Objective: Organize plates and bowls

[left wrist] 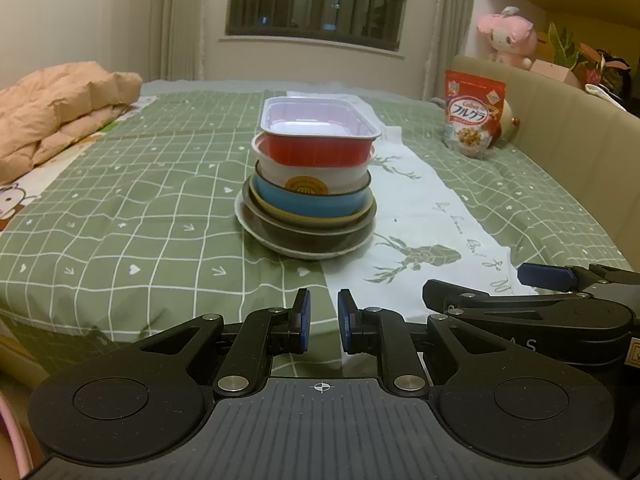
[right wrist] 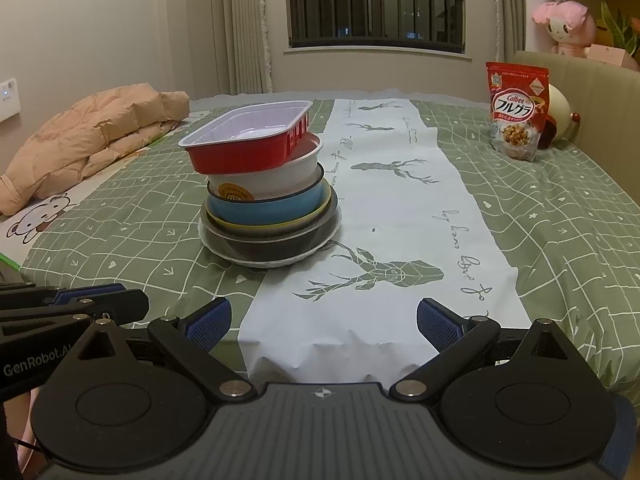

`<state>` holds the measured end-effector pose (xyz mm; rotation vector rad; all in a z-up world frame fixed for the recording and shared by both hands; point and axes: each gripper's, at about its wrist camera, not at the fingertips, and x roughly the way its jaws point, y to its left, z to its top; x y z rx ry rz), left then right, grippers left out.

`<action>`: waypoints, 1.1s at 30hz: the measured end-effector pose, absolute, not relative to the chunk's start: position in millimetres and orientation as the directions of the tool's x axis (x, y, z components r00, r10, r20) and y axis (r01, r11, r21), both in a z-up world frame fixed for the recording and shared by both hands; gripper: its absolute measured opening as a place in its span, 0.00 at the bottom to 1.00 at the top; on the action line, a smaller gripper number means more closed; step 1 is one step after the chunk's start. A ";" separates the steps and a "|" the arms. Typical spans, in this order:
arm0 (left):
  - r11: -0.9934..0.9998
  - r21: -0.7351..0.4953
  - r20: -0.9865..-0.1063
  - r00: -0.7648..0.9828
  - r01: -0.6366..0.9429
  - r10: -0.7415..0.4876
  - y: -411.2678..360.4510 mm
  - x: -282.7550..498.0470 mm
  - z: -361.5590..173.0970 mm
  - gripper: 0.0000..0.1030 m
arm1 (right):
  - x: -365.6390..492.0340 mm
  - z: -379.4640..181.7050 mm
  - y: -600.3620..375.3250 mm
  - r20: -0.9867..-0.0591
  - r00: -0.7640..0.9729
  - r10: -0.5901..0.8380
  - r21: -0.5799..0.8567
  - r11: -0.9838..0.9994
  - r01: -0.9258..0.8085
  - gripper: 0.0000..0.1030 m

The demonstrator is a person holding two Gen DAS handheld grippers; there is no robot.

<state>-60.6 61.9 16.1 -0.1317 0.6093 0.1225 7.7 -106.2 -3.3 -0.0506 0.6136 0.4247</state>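
Note:
A stack of dishes stands on the bed in both views. From the bottom: a white plate, a dark brown bowl, a yellow dish, a blue bowl, a white bowl and a red rectangular tray tilted on top. My left gripper is near the bed's front edge, its jaws a narrow gap apart and empty. My right gripper is wide open and empty, well short of the stack.
A green checked bedspread with a white deer-print cloth covers the bed. A peach duvet lies at back left. A red cereal bag stands at back right by the beige headboard. The right gripper's body shows beside my left.

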 end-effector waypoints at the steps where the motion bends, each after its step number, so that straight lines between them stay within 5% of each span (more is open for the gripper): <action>1: 0.984 -0.086 -0.576 0.814 -0.154 0.077 61.8 -60.5 16.0 0.18 | 7.7 -3.3 -106.1 -0.568 0.734 0.372 0.078 0.913 -0.401 0.97; 33: 0.974 -0.037 -0.560 0.812 -0.223 0.165 63.8 -42.3 7.3 0.19 | 23.8 -5.5 -115.3 -0.563 0.701 0.438 0.152 0.889 -0.433 0.96</action>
